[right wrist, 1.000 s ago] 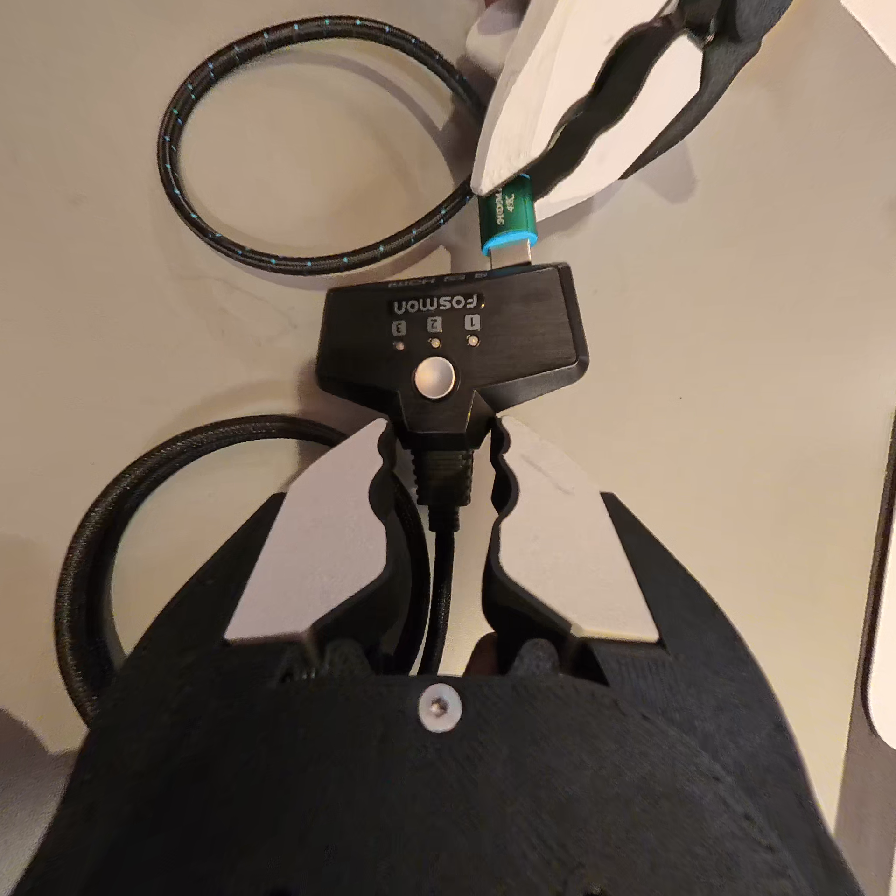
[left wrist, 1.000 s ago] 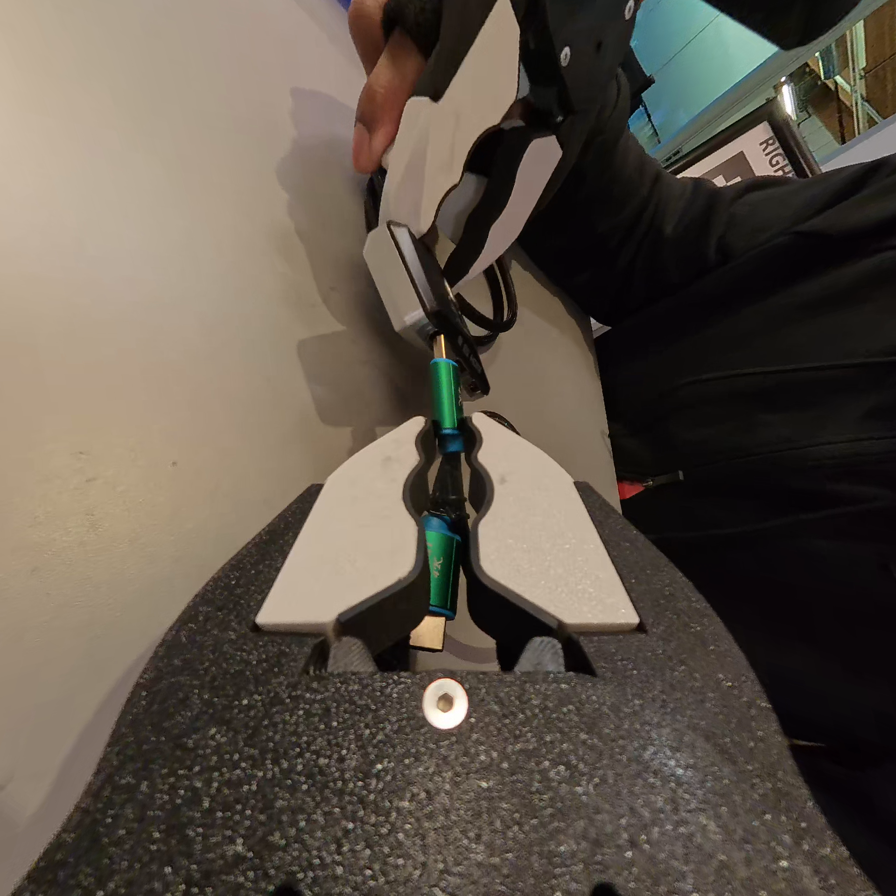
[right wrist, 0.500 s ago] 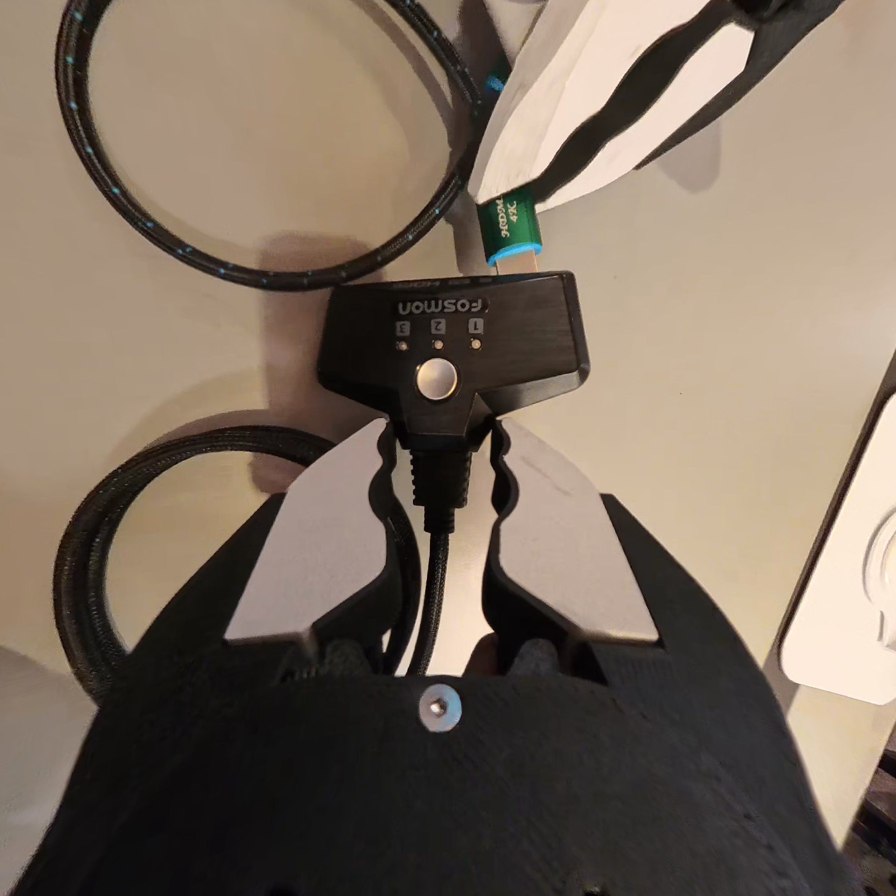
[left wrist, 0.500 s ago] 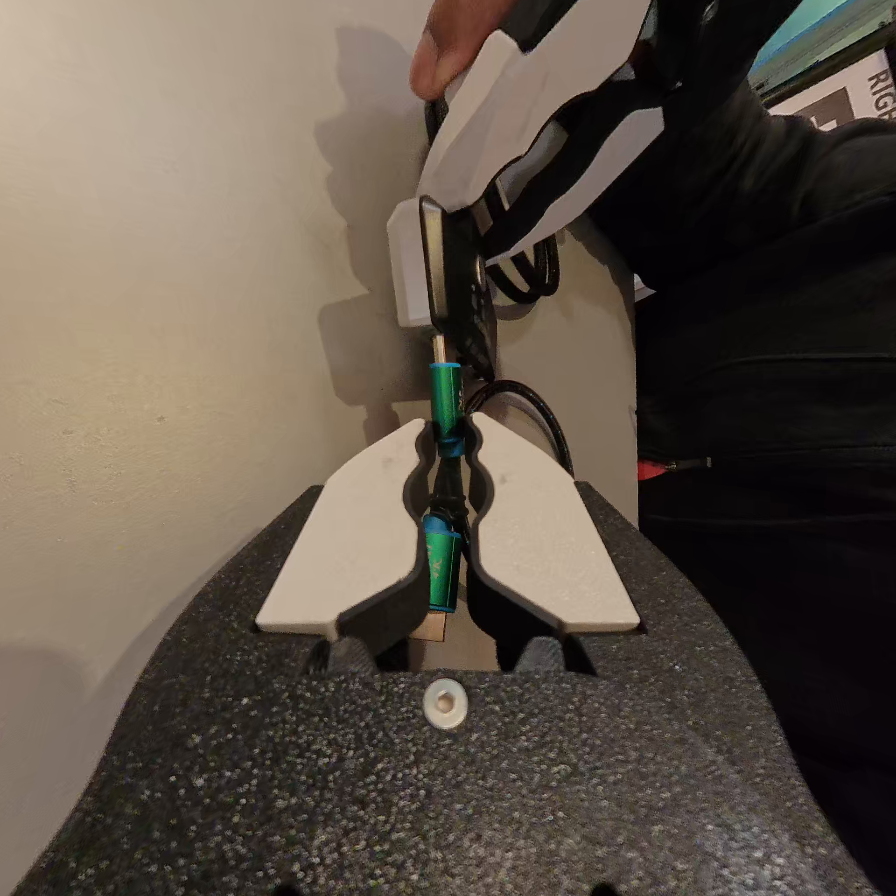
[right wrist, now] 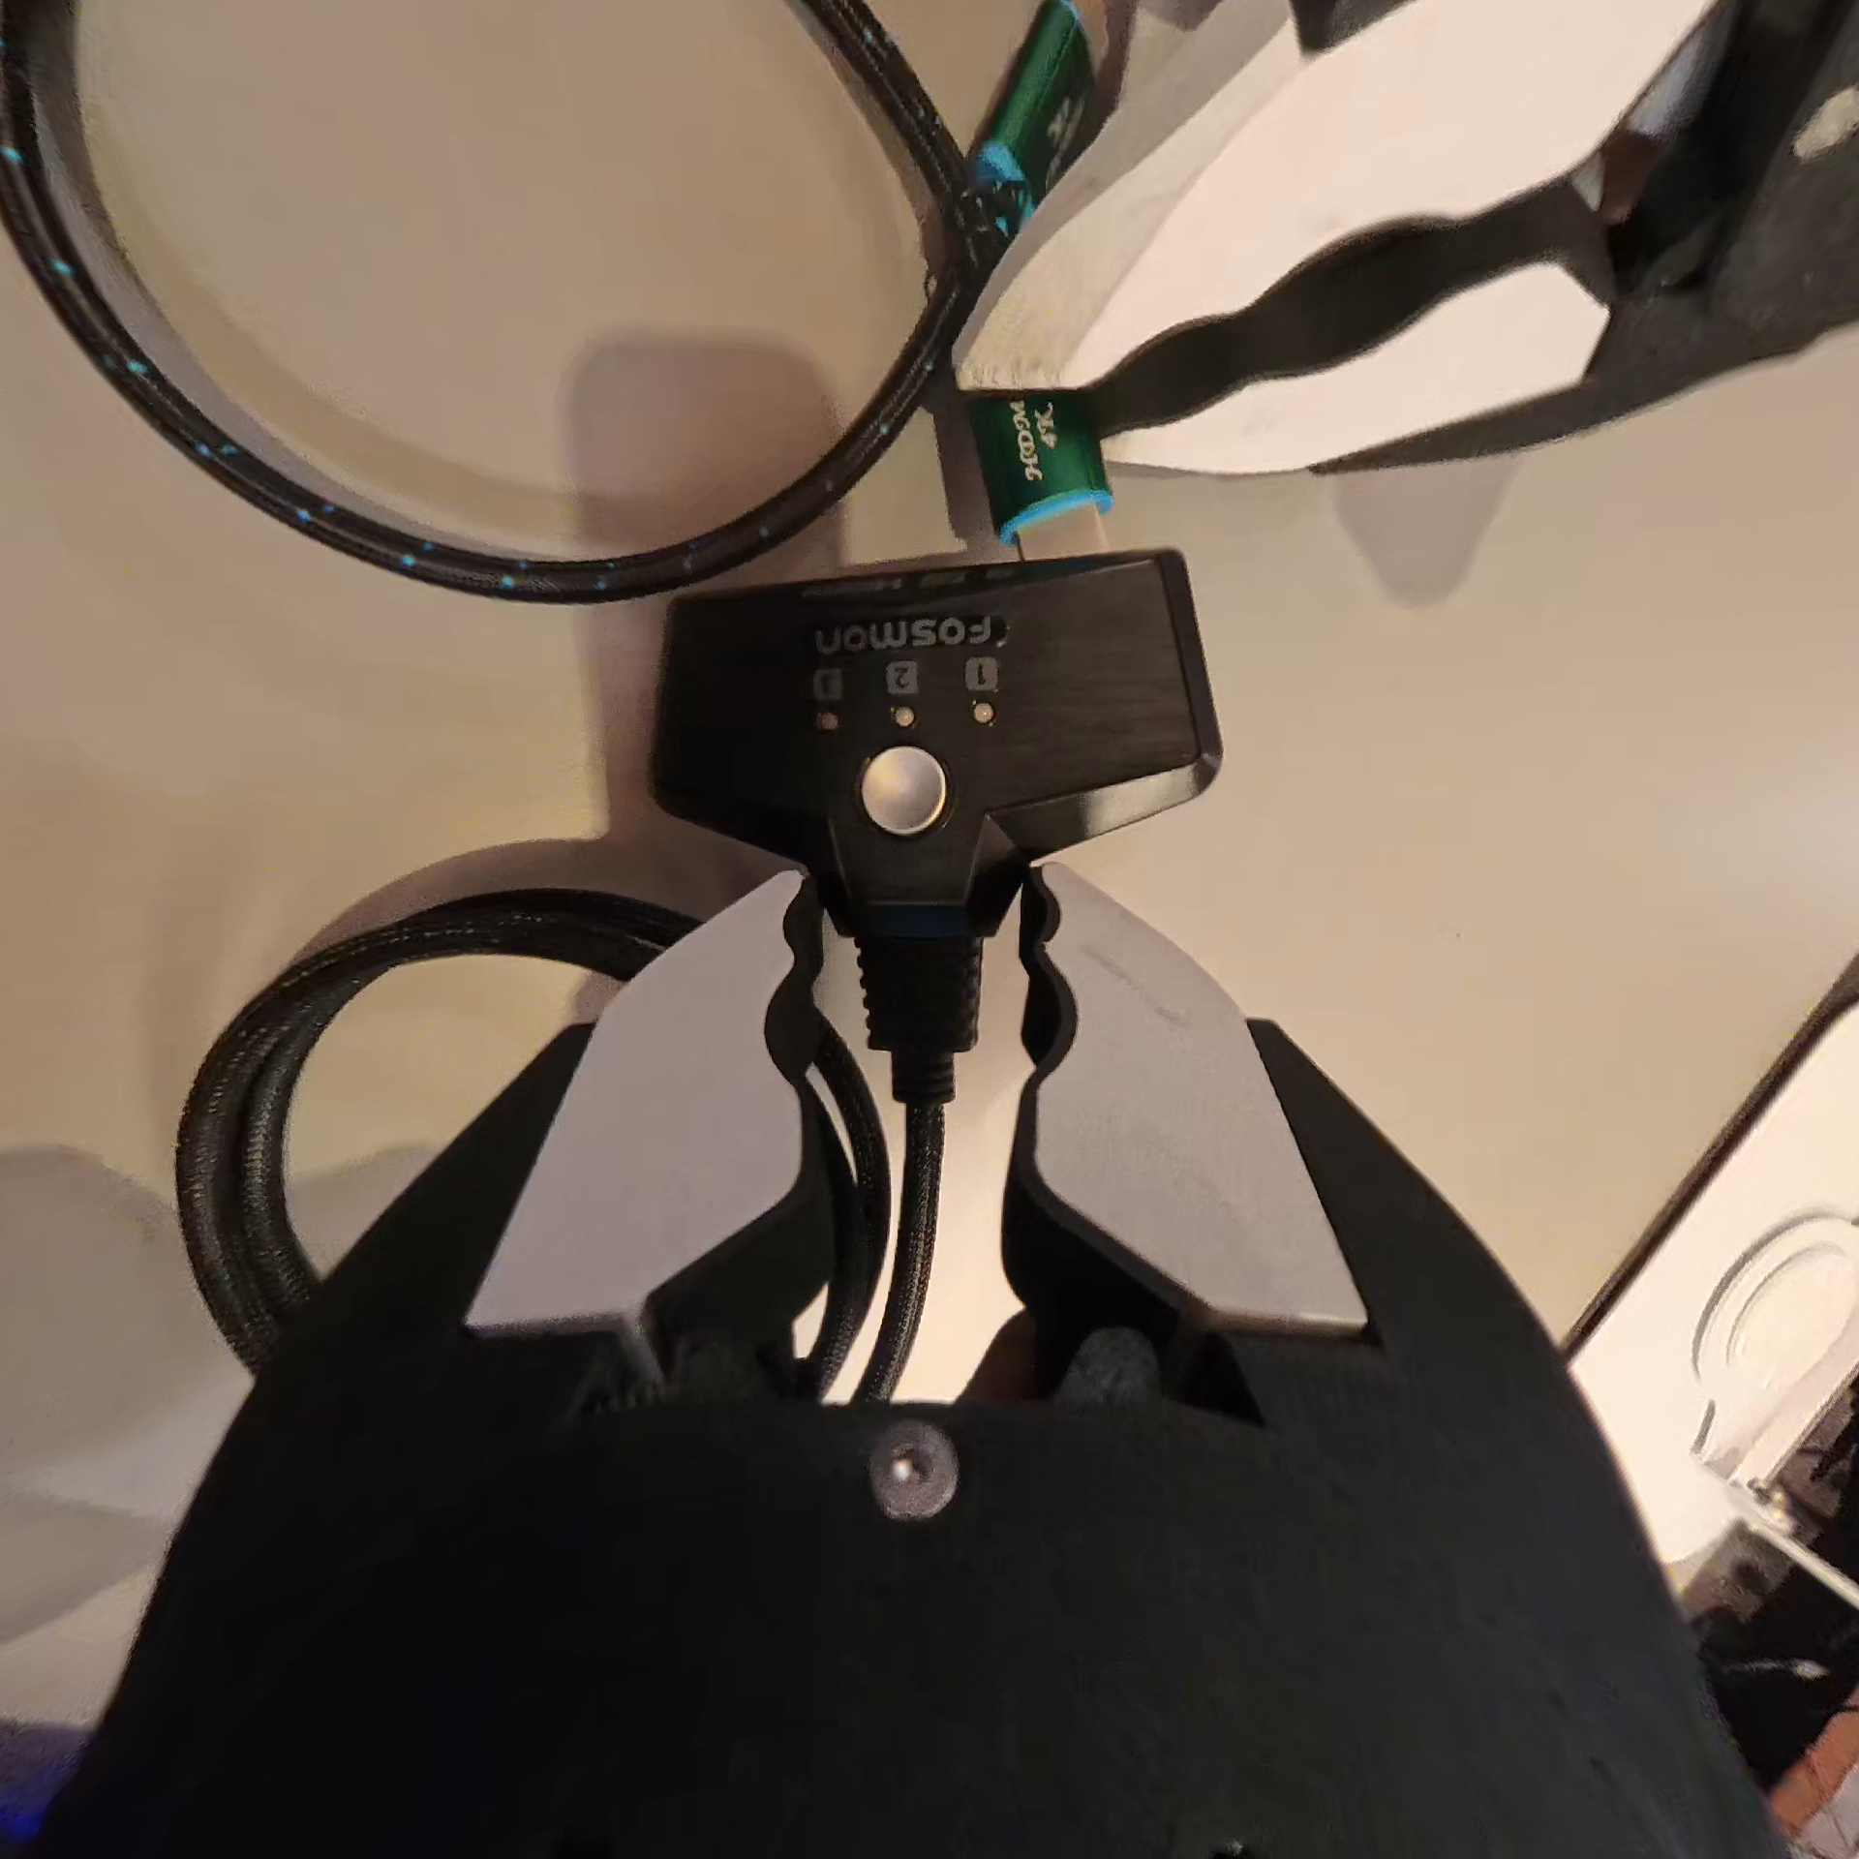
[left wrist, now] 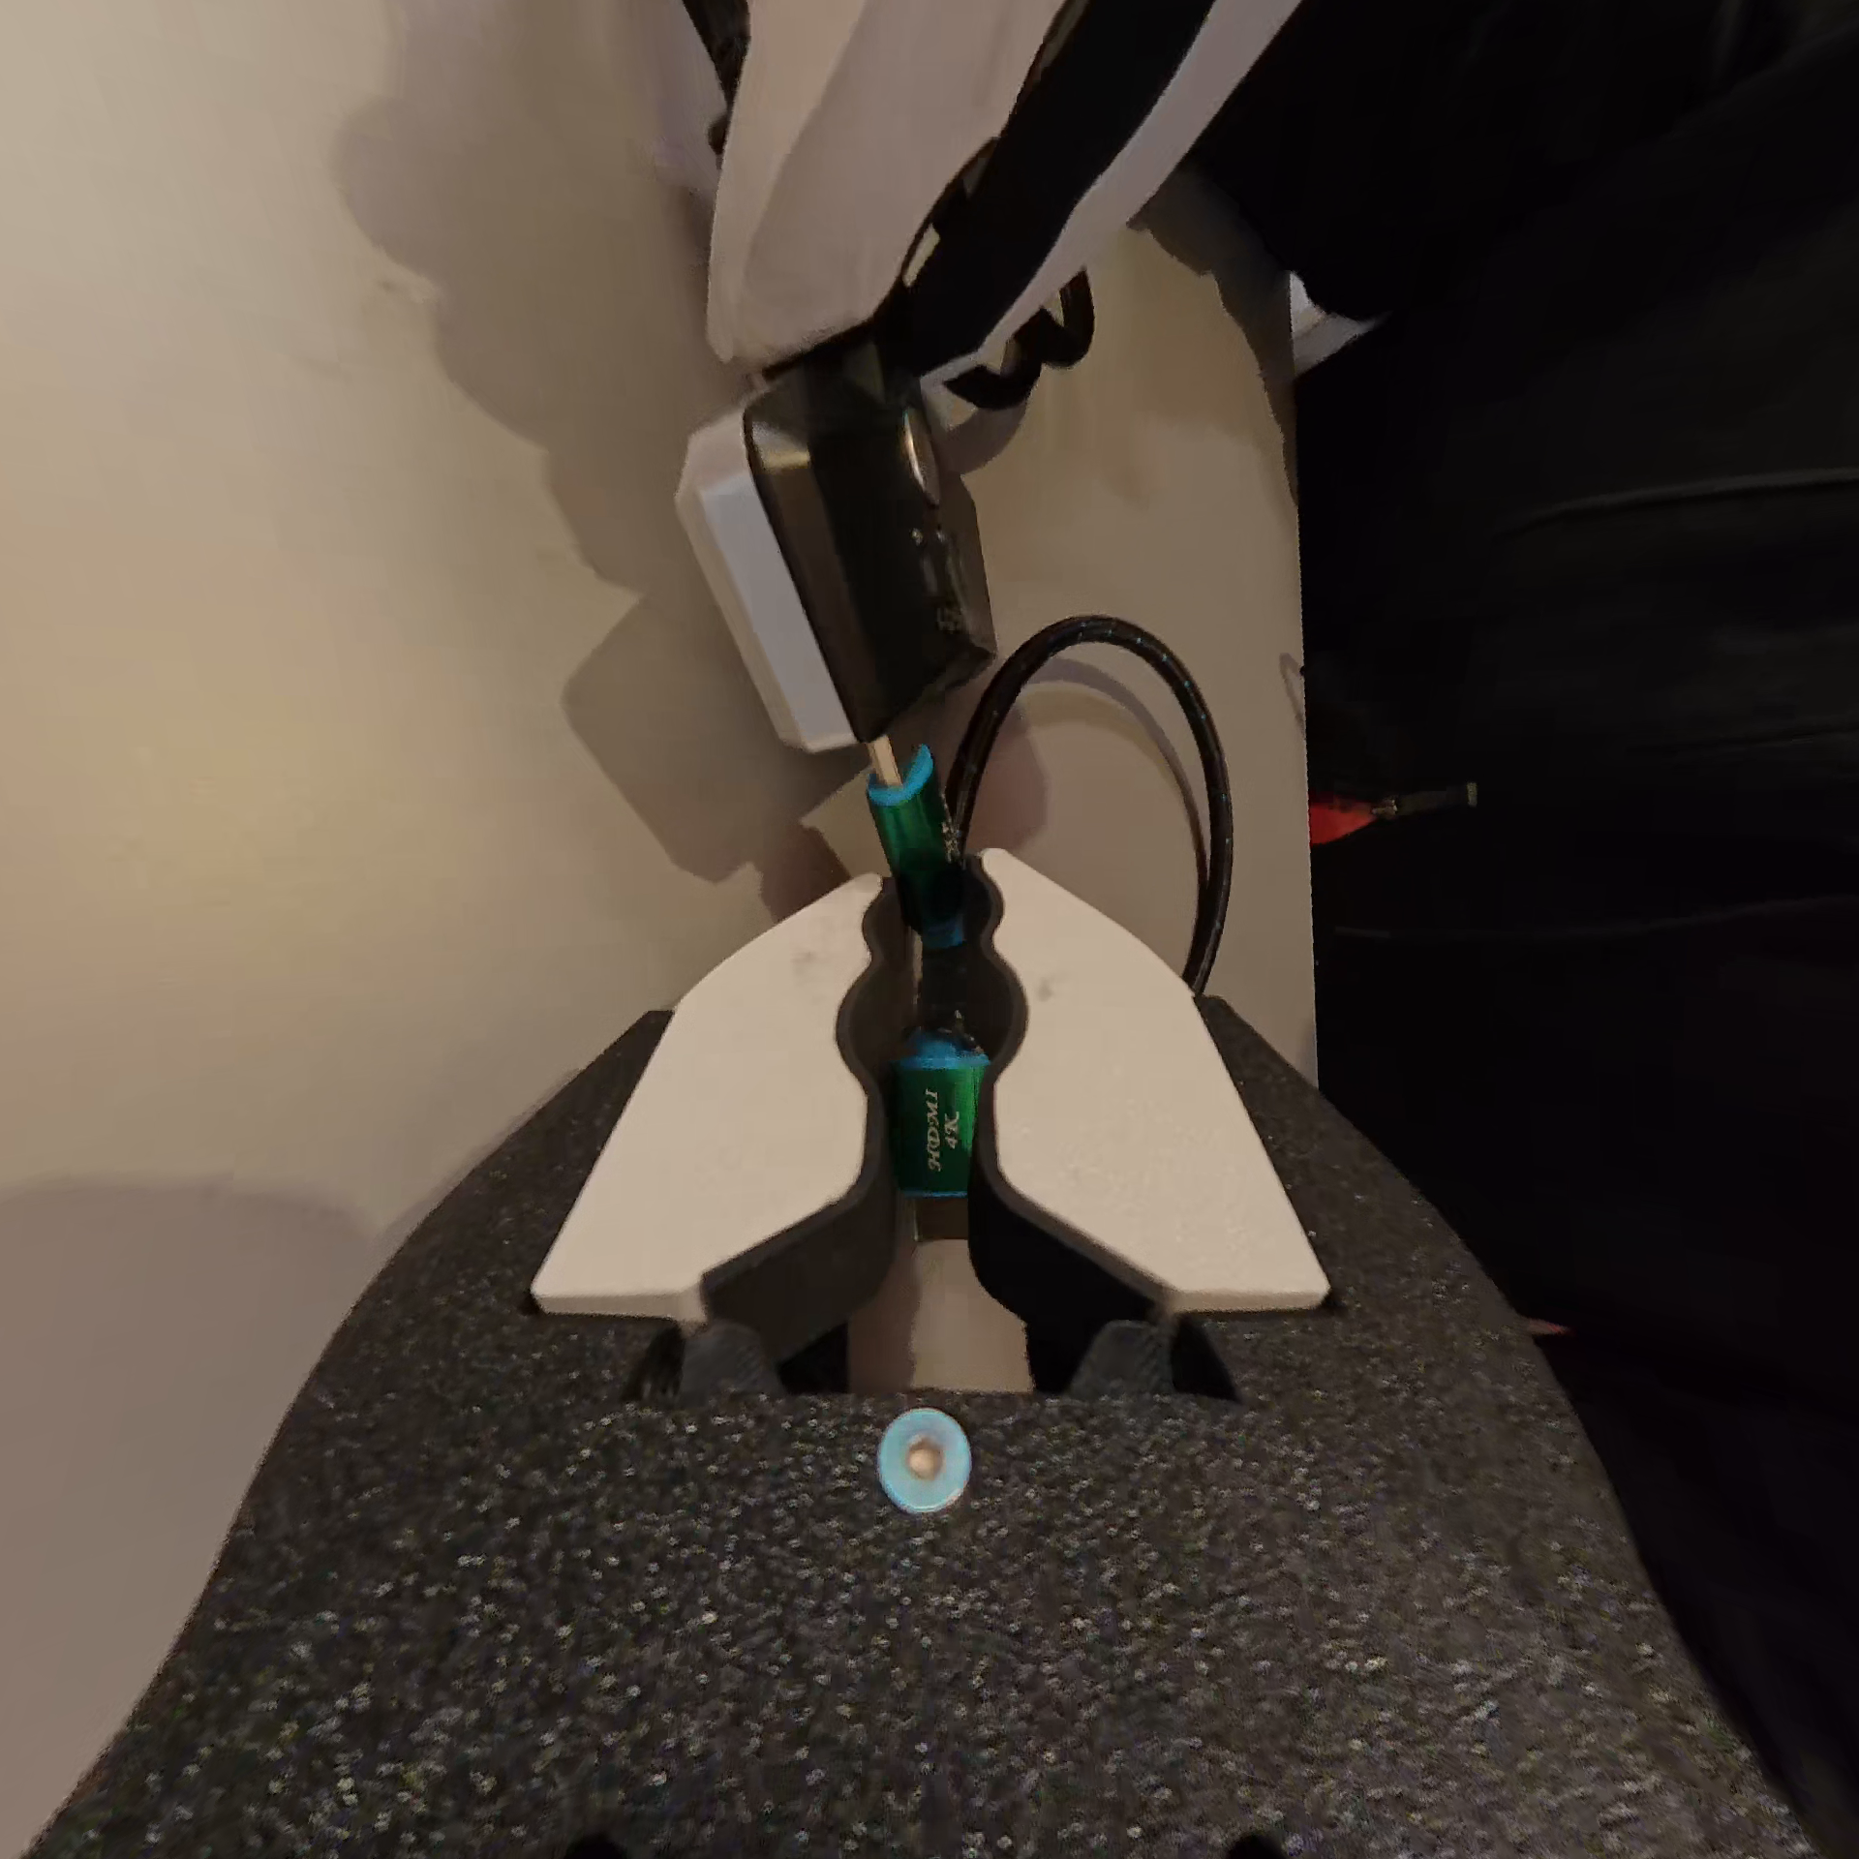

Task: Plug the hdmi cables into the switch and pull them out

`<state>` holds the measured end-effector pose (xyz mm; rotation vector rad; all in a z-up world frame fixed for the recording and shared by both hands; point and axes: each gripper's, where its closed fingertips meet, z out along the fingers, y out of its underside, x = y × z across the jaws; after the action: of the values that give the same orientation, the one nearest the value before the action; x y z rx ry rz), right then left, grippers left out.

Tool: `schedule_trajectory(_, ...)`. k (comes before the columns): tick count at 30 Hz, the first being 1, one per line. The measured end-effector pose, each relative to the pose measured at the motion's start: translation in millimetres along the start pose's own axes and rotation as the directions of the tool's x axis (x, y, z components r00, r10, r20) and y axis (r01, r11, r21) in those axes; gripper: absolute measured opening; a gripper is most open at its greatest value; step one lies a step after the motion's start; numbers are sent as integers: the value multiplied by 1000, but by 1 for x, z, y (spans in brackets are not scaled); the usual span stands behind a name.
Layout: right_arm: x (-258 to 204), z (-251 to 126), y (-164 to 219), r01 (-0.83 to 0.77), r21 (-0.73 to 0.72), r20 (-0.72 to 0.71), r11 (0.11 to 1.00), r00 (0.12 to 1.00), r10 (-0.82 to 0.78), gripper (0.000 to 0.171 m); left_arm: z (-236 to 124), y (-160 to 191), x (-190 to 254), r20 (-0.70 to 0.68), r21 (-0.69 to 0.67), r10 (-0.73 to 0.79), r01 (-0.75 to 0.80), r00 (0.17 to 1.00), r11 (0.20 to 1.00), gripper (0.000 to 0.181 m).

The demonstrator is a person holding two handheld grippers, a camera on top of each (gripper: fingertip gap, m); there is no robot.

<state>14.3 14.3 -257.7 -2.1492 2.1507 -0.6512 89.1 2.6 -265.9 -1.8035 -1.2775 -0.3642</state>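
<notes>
The cream worktop (right wrist: 1509, 805) carries everything, with a white box (right wrist: 1710, 1257) at its right edge in my right wrist view. My right hand-held gripper (right wrist: 915, 895) is closed narrow on the neck of the black switch (right wrist: 936, 684), just where its own braided lead (right wrist: 915, 1187) leaves, and holds it flat with the port side facing away from me. My left hand-held gripper (left wrist: 931, 885) is clamped on the green hdmi plug (right wrist: 1046, 463), a second green plug (left wrist: 931, 1132) sitting deeper between its fingers. The plug's long axis runs nearly straight at the switch's rightmost port, slightly tilted, and its metal tip (right wrist: 1061, 538) sits at the port mouth, partly in at most. I judge the next move turns on this line. The black braided cable (right wrist: 503, 573) loops towards the far left corner. The switch and plugs bear printed writing, which I leave unread.
</notes>
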Motion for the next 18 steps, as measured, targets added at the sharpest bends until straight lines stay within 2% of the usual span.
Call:
schedule_trajectory(4,-4,4,2,15,-63,37,998,999,-12,39,6,0,2,-5,-17,20,-20,1000,1000,13)
schedule_trajectory(9,-2,8,10,-112,16,45,994,993,111,41,1,-11,-11,79,63,15,-20,997,998,17)
schedule_trajectory(13,4,11,18,-173,49,27,984,985,172,44,-4,-21,-19,87,145,-31,18,996,989,16)
schedule_trajectory(18,3,18,29,-202,-8,21,979,979,202,53,-4,-23,-21,78,161,-36,23,996,987,15)
